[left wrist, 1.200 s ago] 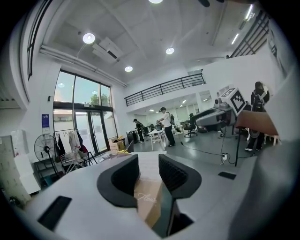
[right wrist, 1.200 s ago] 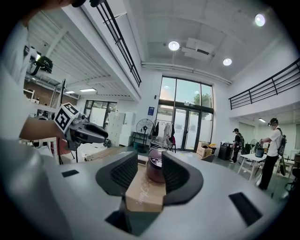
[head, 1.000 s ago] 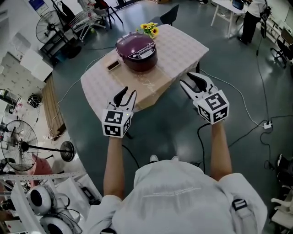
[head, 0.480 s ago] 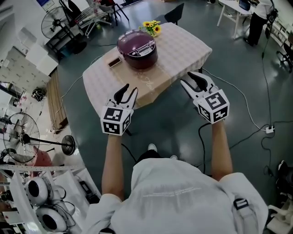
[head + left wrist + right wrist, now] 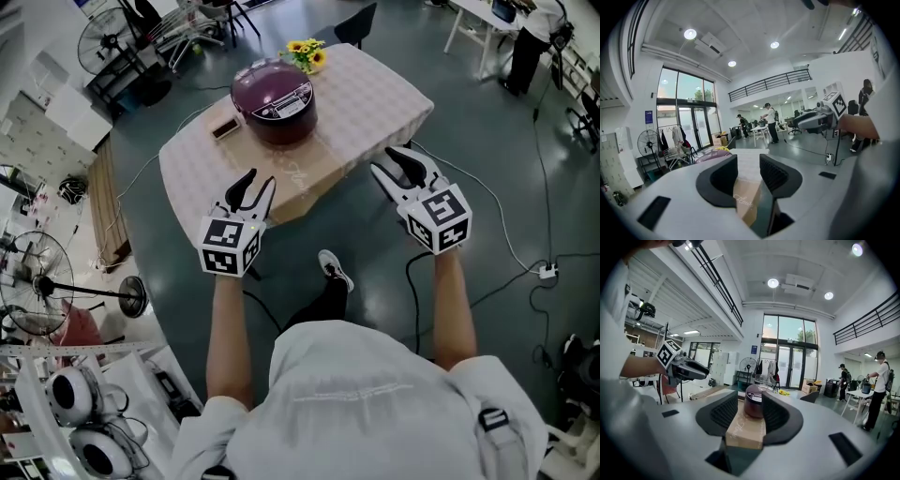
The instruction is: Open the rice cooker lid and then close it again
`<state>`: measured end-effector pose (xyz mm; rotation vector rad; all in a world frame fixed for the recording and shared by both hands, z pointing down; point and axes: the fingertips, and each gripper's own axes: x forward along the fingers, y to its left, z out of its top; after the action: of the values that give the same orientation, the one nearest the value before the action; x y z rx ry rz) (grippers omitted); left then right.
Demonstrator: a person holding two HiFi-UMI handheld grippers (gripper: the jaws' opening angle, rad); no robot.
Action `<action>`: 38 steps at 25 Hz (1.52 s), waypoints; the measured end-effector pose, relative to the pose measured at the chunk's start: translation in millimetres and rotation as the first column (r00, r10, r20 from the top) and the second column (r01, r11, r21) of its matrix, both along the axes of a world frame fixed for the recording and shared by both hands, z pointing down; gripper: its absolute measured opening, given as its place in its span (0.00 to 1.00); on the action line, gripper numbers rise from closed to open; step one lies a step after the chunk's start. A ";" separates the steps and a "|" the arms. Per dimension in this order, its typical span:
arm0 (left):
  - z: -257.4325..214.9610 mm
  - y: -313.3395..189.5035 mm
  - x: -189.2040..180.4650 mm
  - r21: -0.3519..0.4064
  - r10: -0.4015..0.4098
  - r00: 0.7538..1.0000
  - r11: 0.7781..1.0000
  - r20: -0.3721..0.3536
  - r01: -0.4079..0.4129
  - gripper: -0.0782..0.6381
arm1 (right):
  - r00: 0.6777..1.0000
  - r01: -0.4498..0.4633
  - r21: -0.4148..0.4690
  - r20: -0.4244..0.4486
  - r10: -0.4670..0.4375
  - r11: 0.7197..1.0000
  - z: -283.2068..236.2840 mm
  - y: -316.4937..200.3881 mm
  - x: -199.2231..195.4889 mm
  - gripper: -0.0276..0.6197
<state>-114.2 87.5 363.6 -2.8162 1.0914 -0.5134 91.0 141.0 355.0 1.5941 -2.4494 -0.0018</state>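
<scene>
A dark purple rice cooker (image 5: 274, 98) stands on the table (image 5: 375, 94) with its lid down. It also shows between the right jaws as the cooker (image 5: 753, 401), far ahead, and as a purple dome (image 5: 707, 153) left of the left jaws. My left gripper (image 5: 257, 183) hovers at the table's near edge; its jaws are opening slightly and nothing is between them, as the left gripper (image 5: 747, 161) view confirms. My right gripper (image 5: 394, 161) hangs off the table's near right corner, open and empty, the same in the right gripper (image 5: 750, 404) view. Both are well short of the cooker.
Yellow flowers (image 5: 307, 54) stand behind the cooker and a small dark box (image 5: 223, 127) lies to its left. Fans (image 5: 37, 281) and racks crowd the left floor. A cable and power strip (image 5: 544, 272) lie at the right. People (image 5: 768, 122) work at far tables.
The person has stepped forward, one shoe now showing below the table edge. The left gripper has shifted left and nearer the table; the right has edged forward. The cooker is unchanged.
</scene>
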 end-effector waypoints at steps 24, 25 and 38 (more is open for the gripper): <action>32.2 -251.3 37.9 -0.097 -0.078 0.997 0.992 -0.008 0.077 0.40 | 0.996 0.089 -0.102 -0.019 -0.092 0.991 26.1 -259.9 55.7 0.35; 34.9 -256.2 37.0 -0.103 -0.072 0.997 0.992 0.003 0.072 0.41 | 0.995 0.099 -0.107 -0.015 -0.102 0.989 29.0 -267.3 52.2 0.36; 75.5 -289.3 73.7 -0.201 0.073 0.991 0.978 0.116 -0.049 0.43 | 0.984 0.174 -0.186 0.066 -0.164 0.967 75.4 -315.3 22.0 0.39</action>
<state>-40.5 -201.8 439.1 -2.9263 0.9780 -0.8204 113.0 -174.3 430.3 1.3177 -2.5289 0.2412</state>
